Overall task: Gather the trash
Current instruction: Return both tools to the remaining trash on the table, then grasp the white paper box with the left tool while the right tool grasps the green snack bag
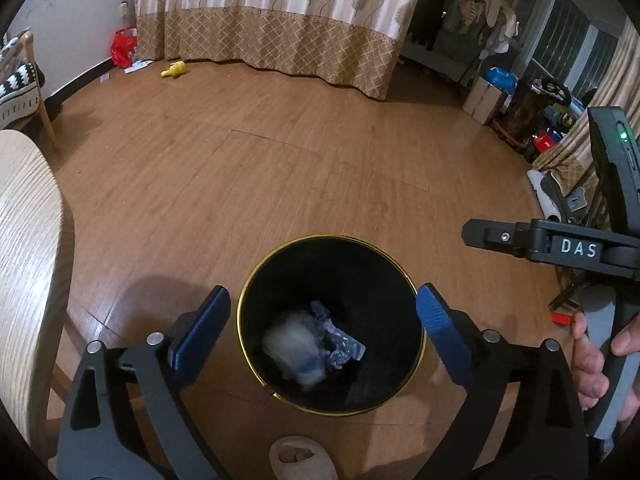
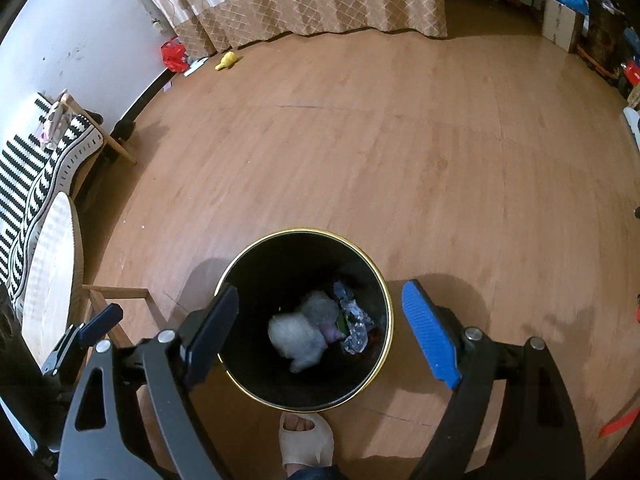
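Observation:
A black trash bin with a gold rim (image 1: pixel 256 280) stands on the wooden floor; it also shows in the right wrist view (image 2: pixel 384 280). Inside lie white crumpled paper (image 1: pixel 294 346) (image 2: pixel 298 336) and shiny crinkled wrappers (image 1: pixel 340 344) (image 2: pixel 354 320). My left gripper (image 1: pixel 322 322) is open and empty, hovering above the bin mouth. My right gripper (image 2: pixel 318 320) is open and empty, also above the bin. The right gripper's body (image 1: pixel 560 246) shows at the right edge of the left wrist view, held by a hand.
A light wooden table (image 1: pixel 28 248) stands at the left. A striped chair (image 2: pixel 40 168) sits by the wall. A yellow toy (image 1: pixel 174 70) and red bag (image 1: pixel 124 46) lie near the curtain. Boxes and clutter (image 1: pixel 520 108) stand at right. A slippered foot (image 2: pixel 306 440) is by the bin.

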Motion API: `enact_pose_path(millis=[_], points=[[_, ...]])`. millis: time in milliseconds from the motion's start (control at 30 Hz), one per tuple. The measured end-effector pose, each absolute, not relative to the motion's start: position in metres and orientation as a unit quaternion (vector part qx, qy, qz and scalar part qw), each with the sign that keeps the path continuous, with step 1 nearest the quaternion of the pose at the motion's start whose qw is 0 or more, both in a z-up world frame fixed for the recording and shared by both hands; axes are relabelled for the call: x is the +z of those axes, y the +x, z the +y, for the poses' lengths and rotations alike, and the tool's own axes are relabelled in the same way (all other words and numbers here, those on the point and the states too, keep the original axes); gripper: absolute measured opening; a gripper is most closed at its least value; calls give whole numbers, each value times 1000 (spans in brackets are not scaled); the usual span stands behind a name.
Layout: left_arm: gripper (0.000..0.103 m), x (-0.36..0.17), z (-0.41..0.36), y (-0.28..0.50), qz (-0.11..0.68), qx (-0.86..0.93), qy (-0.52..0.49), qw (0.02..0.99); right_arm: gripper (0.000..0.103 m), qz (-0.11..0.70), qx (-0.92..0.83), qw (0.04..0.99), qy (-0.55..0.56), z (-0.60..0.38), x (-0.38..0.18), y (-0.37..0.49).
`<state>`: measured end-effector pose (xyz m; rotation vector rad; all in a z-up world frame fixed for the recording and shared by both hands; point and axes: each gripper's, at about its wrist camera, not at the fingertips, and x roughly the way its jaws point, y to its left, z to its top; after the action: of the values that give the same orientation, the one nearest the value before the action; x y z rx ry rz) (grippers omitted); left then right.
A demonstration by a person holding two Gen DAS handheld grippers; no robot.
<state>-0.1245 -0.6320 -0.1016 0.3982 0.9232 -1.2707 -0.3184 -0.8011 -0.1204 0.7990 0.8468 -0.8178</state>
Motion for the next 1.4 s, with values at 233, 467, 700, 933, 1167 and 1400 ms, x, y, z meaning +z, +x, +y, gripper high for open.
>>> enact_pose_path(millis=[233,467,700,933,1167,1400], points=[[96,-55,-580,-92,404,-542,144,723,85,382,-356,783,337,-775,-100,-284],[96,-8,-474,-23,377,-457,121,797,85,391,-272,831,288,-706,-69,-198],[96,8,-329,55,377,-329,78,863,85,421,-158,863,229,-597,-50,-90],[96,15,-173,112,368,-197,37,908,85,456,-42,875,159,-461,-43,7],[96,15,-54,161,355,-122,15,927,85,469,71,876,90,-346,-45,71],[96,17,-38,213,349,-205,146,903,85,473,126,871,44,-288,-58,114]])
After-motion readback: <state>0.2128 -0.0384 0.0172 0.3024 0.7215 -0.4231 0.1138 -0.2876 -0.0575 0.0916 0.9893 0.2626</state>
